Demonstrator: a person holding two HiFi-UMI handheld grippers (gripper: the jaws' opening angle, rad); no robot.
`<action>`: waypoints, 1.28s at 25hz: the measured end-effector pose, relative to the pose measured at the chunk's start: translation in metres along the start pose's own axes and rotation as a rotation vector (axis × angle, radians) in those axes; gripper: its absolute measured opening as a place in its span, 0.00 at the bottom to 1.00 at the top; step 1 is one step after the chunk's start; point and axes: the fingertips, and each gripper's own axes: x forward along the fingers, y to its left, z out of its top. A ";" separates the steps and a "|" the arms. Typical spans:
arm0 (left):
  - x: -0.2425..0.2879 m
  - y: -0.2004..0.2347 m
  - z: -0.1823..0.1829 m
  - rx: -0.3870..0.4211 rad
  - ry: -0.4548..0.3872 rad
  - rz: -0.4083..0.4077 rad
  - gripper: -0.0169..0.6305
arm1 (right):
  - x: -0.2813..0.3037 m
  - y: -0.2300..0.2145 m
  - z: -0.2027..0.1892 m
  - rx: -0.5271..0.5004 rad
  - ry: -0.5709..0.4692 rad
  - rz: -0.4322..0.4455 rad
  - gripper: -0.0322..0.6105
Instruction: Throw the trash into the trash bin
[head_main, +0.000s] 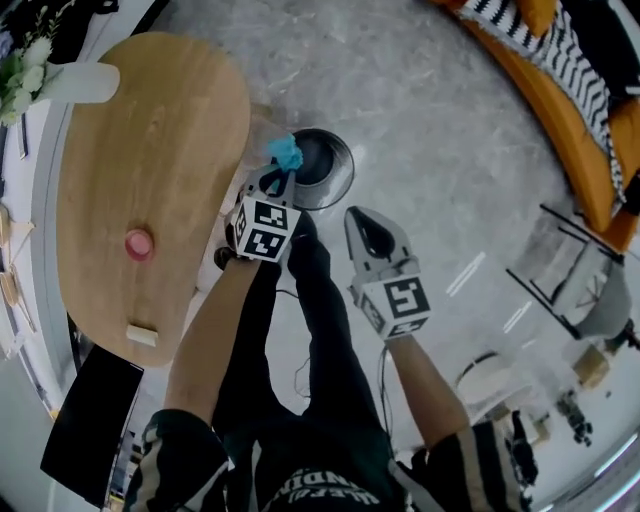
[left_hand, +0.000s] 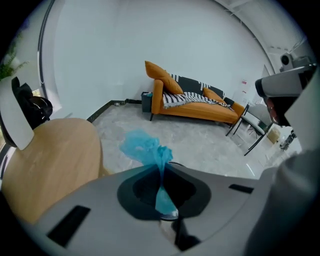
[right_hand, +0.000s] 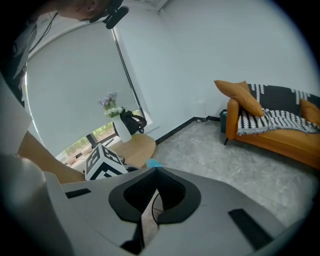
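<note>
A crumpled blue piece of trash (head_main: 286, 152) sticks out of my left gripper (head_main: 279, 178), which is shut on it. The gripper holds it just over the near left rim of the round metal trash bin (head_main: 345, 165) on the floor. In the left gripper view the blue trash (left_hand: 145, 149) bunches out past the closed tips of the left gripper (left_hand: 163, 168). My right gripper (head_main: 354, 214) hangs to the right of the bin, lower in the head view, shut with nothing in it. The right gripper view shows the right gripper (right_hand: 156, 171) with jaws together, and the blue trash (right_hand: 154, 163) beyond.
An oval wooden table (head_main: 150, 150) stands left of the bin, bearing a pink lid-like thing (head_main: 139, 243), a small white block (head_main: 142, 335) and a white vase (head_main: 75, 82) with flowers. An orange sofa (head_main: 560, 70) and a black-framed stand (head_main: 575, 270) are at the right.
</note>
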 end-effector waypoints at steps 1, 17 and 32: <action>0.007 -0.006 -0.003 0.009 0.010 -0.009 0.04 | -0.003 -0.005 -0.005 0.014 0.000 -0.013 0.05; 0.107 -0.035 -0.094 0.019 0.224 -0.074 0.04 | -0.005 -0.056 -0.068 0.128 0.039 -0.098 0.05; 0.107 -0.036 -0.098 -0.031 0.139 -0.084 0.28 | 0.021 -0.058 -0.090 0.148 0.062 -0.077 0.05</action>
